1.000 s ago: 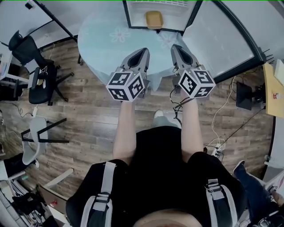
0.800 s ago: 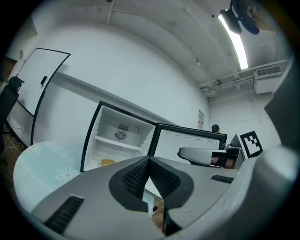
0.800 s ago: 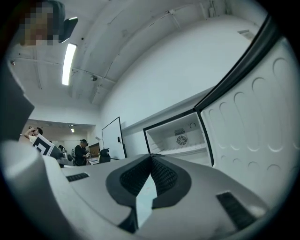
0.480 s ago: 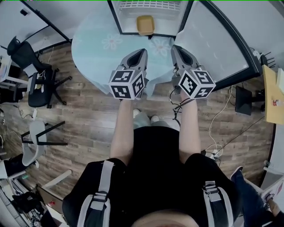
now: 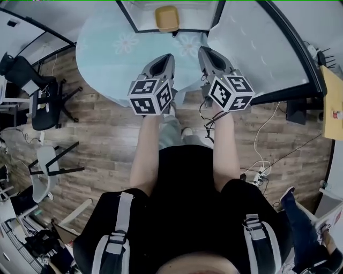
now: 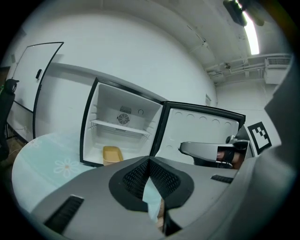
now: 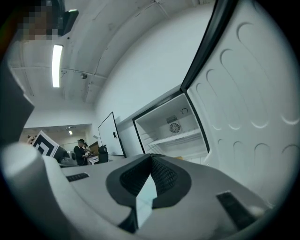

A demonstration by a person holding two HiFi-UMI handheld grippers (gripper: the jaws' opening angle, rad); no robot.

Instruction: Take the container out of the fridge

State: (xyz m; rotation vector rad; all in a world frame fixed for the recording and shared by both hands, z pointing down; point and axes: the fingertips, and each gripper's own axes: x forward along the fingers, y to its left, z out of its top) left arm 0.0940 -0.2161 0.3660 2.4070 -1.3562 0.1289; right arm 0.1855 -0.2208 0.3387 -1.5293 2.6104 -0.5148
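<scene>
Head view: the yellow container (image 5: 166, 18) sits in the open fridge (image 5: 142, 18), far beyond the shut, empty left claw (image 5: 165, 57) and right claw (image 5: 204, 50), nearer the left.

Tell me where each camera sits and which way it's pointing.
Head view: on the person's head, steeply down at left gripper, right gripper, forearms, torso, and the open fridge holding the container.
Left gripper view: rides the left gripper, along its shut jaws toward fridge and container; right gripper shows too.
Right gripper view: rides the right gripper, along its shut jaws toward the fridge shelf and door.
Shared: all three show the fridge interior.
</scene>
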